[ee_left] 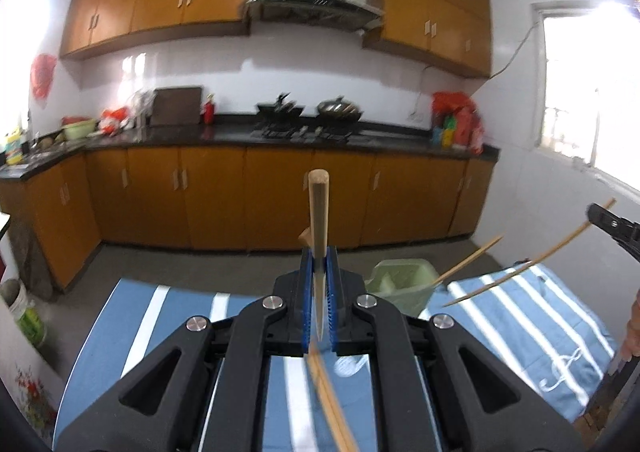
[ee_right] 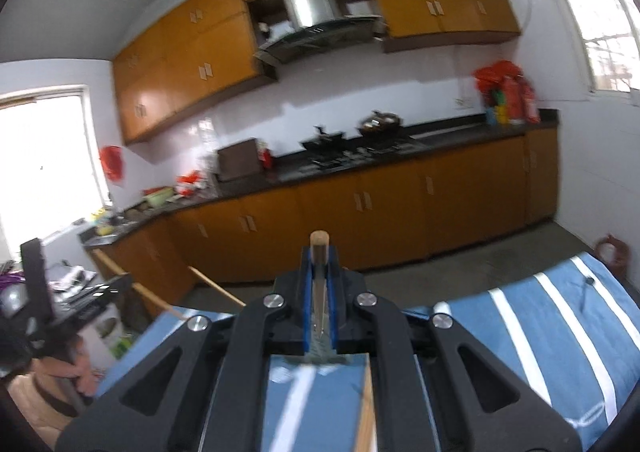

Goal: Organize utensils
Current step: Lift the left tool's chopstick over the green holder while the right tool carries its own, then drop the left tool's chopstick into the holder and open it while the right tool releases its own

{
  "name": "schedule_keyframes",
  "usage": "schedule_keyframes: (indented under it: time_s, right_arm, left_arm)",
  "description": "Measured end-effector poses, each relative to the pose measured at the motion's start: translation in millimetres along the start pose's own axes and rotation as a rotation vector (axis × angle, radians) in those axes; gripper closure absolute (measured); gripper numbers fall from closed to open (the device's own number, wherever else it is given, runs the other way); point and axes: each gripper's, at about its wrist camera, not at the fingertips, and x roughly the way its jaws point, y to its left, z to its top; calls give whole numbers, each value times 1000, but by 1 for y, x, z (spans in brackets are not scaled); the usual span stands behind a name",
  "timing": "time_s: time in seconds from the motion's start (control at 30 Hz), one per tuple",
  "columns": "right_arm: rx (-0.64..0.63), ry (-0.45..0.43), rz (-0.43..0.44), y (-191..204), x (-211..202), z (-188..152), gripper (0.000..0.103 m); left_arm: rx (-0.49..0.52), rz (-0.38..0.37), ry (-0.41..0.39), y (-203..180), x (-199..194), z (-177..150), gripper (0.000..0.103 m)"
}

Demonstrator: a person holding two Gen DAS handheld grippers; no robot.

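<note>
My left gripper point(ee_left: 319, 264) is shut on a pair of wooden chopsticks point(ee_left: 318, 207) that stand up past the blue pads and run back under the camera. My right gripper point(ee_right: 319, 264) is shut on another pair of wooden chopsticks point(ee_right: 319, 248). In the left wrist view the right gripper point(ee_left: 612, 223) shows at the far right, with its chopsticks point(ee_left: 516, 272) slanting down to the left over the table. In the right wrist view the left gripper point(ee_right: 40, 304) shows at the far left, with its chopsticks point(ee_right: 160, 302) slanting right. Both are held above a table with a blue and white striped cloth point(ee_left: 168, 316).
A pale green bin point(ee_left: 400, 284) stands beyond the table's far edge. Orange kitchen cabinets point(ee_left: 248, 195) and a dark counter with a stove and pans point(ee_left: 308, 119) line the far wall. A white bucket point(ee_left: 20, 304) stands on the floor at left. A person's hand point(ee_right: 80, 368) shows at lower left.
</note>
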Motion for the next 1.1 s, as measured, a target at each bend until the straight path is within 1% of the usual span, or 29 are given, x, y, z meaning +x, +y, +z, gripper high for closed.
schedule_keyframes:
  time_s: [0.07, 0.2, 0.37, 0.47, 0.57, 0.73, 0.8, 0.83, 0.9, 1.03, 1.1]
  right_arm:
    - [-13, -13, 15, 9, 0, 9, 95]
    - [-46, -25, -9, 22, 23, 25, 95]
    - [-61, 28, -42, 26, 66, 30, 95]
    - [-68, 89, -59, 25, 94, 24, 95]
    - [-60, 151, -67, 22, 120, 15, 95]
    - [-65, 187, -69, 25, 136, 3, 95]
    - [-67, 191, -73, 26, 140, 1, 92]
    - [-70, 189, -75, 26, 140, 0, 86]
    - [-75, 180, -80, 27, 139, 0, 78]
    - [-78, 159, -84, 29, 133, 1, 77]
    - [-74, 142, -82, 30, 126, 3, 77]
  left_arm:
    - [5, -21, -28, -9, -2, 11, 96]
    - [-11, -40, -96, -24, 6, 33, 96]
    - [-40, -42, -128, -33, 33, 40, 96]
    - [-39, -40, -107, -38, 57, 30, 96]
    - [-35, -38, -61, -41, 81, 17, 96]
    - [-40, -36, 2, -40, 101, 1, 96]
    - [-46, -34, 18, -39, 104, -1, 96]
    - [-50, -30, 19, -38, 103, -1, 96]
    - [-56, -30, 19, -37, 100, 1, 95]
    - [-67, -27, 11, -34, 96, 7, 92]
    - [-71, -22, 1, -33, 92, 8, 82]
